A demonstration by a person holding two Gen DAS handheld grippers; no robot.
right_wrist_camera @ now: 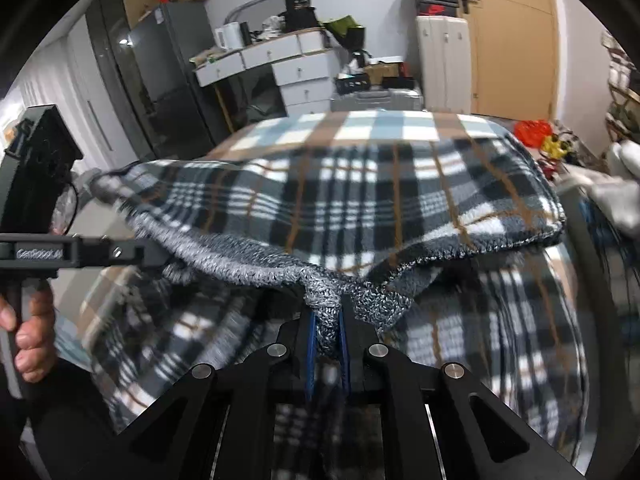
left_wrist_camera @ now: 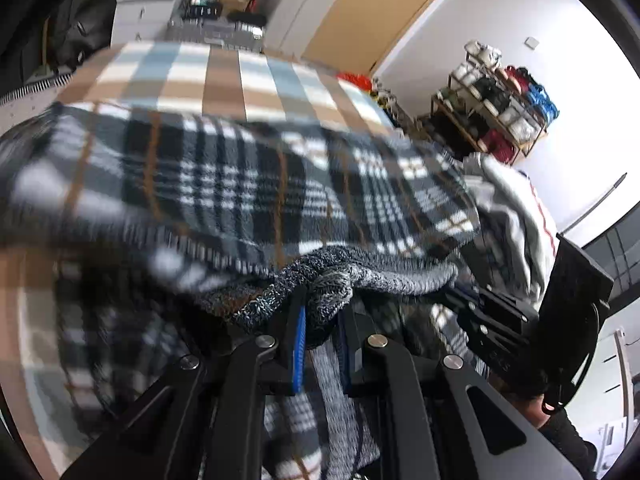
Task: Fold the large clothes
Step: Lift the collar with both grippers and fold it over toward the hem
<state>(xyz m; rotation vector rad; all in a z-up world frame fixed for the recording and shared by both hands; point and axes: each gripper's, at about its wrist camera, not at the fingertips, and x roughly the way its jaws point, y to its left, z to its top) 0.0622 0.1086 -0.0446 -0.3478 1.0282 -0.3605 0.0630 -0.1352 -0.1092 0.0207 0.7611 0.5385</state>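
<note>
The left gripper [left_wrist_camera: 322, 320] has its blue-padded jaws pressed together on the grey knitted hem [left_wrist_camera: 336, 284] of a plaid fleece garment [left_wrist_camera: 248, 188], and a fold of that ribbing bulges out just above the pinch. The right gripper [right_wrist_camera: 328, 324] does the same: its jaws clamp a twisted bit of the same knitted hem [right_wrist_camera: 324, 292], the ribbed band running off to the left from there toward the other tool.

Seen from the right wrist, the left gripper [right_wrist_camera: 152, 254] juts in from the left edge, with a hand [right_wrist_camera: 30, 332] wrapped round its grip (fingers curled, knuckles showing). Seen from the left wrist, the right gripper's body [left_wrist_camera: 500, 316] comes in from the right.

The garment, dark grey and white plaid with thin orange-brown lines, hangs stretched between the two pinches: its upper part spreads flat out ahead, its lower part droops under the jaws, blurred. Beneath and beyond lies a bed cover [right_wrist_camera: 384, 128] in pale blue, white and tan checks. To the right of the bed, grey-white clothing [left_wrist_camera: 516, 216] lies heaped. Further off stand a white desk with drawers [right_wrist_camera: 280, 60], a tan door [right_wrist_camera: 516, 40] and a loaded shelf rack [left_wrist_camera: 496, 108].
</note>
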